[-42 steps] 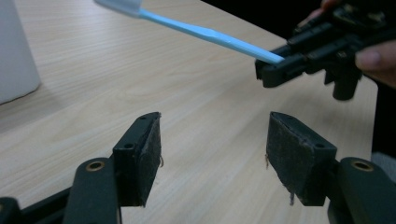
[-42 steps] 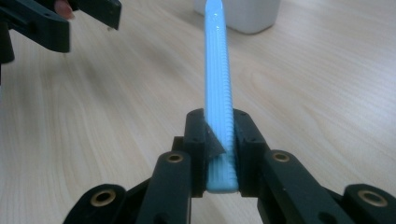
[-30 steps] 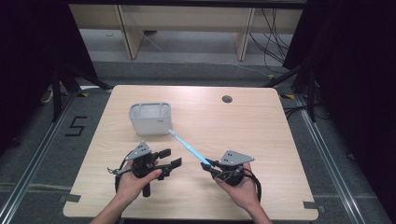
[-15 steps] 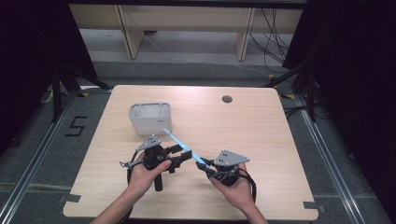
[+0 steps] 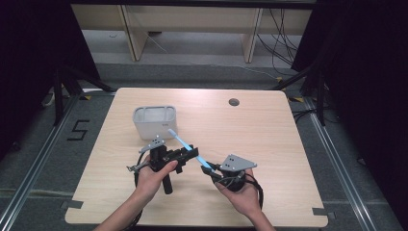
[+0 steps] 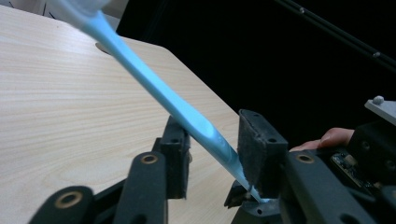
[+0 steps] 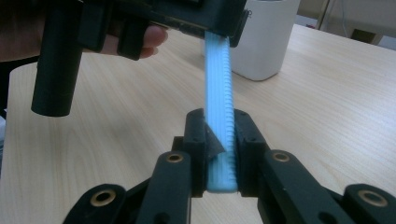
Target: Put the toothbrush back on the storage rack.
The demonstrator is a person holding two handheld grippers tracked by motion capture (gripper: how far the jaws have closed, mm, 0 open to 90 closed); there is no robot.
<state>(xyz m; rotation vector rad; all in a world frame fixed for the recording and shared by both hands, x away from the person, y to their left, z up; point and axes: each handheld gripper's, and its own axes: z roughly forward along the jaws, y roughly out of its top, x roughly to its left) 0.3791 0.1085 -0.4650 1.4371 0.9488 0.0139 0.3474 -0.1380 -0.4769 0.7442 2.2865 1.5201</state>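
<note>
Nearest us, the right gripper (image 5: 215,172) had its fingers clenched on the blue toothbrush's (image 5: 188,147) handle end. The left gripper (image 5: 188,152) straddled the shaft, its fingers just closing in, one pad touching, the other apart. Beyond stood the white bin (image 5: 155,121); bare bench (image 5: 269,130) stretched wide to the far edge.

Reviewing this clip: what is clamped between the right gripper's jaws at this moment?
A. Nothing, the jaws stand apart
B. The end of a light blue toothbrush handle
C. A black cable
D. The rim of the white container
B. In the right gripper view the right gripper has both pads pressed on the end of the light blue toothbrush, whose handle runs away toward the left gripper.
</note>
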